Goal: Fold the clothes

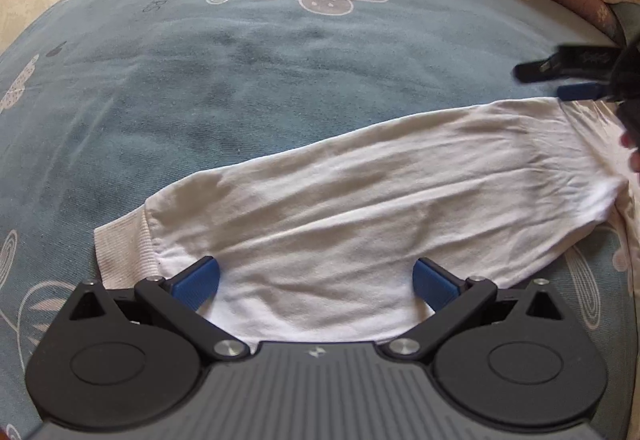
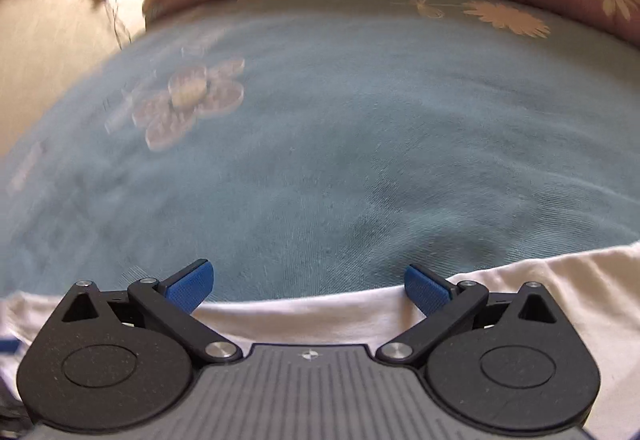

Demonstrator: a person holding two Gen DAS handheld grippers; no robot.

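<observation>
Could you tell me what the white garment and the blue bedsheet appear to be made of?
White garment: likely soft cotton knit, matte, with a ribbed cuff and fine wrinkles. Blue bedsheet: seemingly woven cotton, matte, with faint weave lines and a printed flower.

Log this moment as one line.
left gripper: open over white cotton sleeve | right gripper: open, empty | surface: blue floral bedsheet

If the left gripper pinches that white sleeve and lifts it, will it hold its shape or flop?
Probably flop: the white long sleeve with the ribbed cuff lies flat and wrinkled on the blue flowered bedsheet, like thin soft knit. It looks light, so the open left gripper should lift it easily, but unheld parts would likely drape and drag.
</observation>
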